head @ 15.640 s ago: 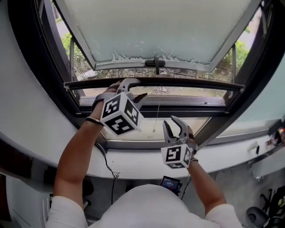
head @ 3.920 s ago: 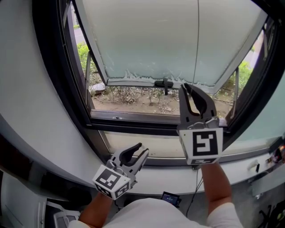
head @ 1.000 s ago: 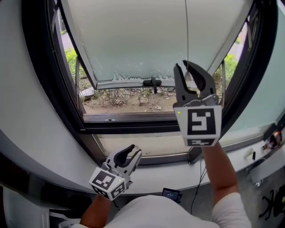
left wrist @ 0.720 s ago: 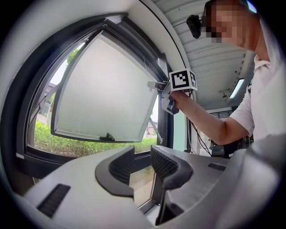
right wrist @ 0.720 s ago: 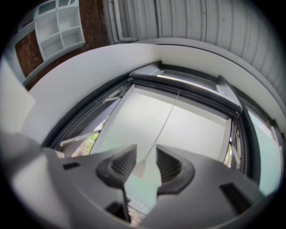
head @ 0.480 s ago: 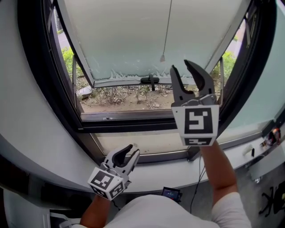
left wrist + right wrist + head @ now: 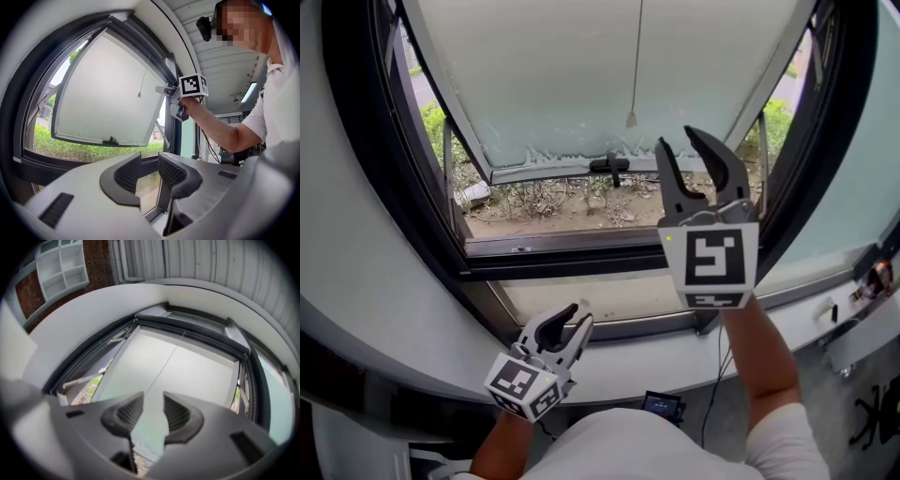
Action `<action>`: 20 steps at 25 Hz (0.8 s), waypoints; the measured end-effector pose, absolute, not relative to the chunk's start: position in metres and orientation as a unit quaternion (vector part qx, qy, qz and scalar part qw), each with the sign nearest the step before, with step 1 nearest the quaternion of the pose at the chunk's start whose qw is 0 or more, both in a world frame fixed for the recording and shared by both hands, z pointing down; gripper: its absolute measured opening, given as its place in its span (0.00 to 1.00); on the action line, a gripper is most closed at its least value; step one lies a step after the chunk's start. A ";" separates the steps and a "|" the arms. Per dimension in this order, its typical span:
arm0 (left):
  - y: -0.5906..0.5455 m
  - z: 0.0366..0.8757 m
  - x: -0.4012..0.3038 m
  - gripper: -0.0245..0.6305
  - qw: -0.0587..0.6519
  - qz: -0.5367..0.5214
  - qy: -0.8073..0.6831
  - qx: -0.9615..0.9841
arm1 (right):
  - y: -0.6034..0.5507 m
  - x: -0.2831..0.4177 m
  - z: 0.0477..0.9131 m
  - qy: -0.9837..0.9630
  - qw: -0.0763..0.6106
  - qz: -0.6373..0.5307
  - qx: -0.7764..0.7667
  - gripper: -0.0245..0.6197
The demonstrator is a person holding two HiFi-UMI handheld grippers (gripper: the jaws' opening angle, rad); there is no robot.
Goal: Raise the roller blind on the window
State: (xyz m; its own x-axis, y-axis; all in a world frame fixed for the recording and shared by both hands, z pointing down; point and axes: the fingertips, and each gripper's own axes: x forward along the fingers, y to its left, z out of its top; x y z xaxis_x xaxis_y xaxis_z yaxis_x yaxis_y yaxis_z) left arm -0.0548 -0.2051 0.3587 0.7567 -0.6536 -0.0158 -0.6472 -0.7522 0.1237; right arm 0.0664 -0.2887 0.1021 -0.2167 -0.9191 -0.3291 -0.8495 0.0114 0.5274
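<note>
**Frosted glass bare, cord hanging free**

Frosted pane of the window shows no blind fabric across it in any view. We judge the roller blind to be wound up at the window's top edge, out of the head view. The right gripper view shows a dark bar there, but we cannot tell if it is the roll.

The pull cord hangs down the pane, its small end weight loose just beside the right gripper. That gripper's jaws have just been opening. They stand wide with nothing between them.

The left gripper waits low by the sill's left end, jaws partly apart and empty.

Step in hand, as we judge it, is the release. We should keep the jaws wide and back straight off so no pad snags the cord. Then we let the weight settle and check the blind holds.

Writing: none legible — only square markers on the gripper cubes.
</note>
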 end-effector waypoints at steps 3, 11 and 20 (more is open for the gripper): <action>-0.205 0.359 -0.050 0.23 0.056 -0.028 -0.347 0.936 | -0.291 0.070 0.105 -0.711 0.056 -0.322 0.623 0.24; -0.205 0.360 -0.048 0.23 0.057 -0.026 -0.356 0.933 | -0.295 0.072 0.112 -0.718 0.058 -0.317 0.617 0.24; -0.204 0.361 -0.047 0.23 0.067 -0.028 -0.361 0.930 | -0.284 0.083 0.124 -0.726 0.055 -0.312 0.611 0.23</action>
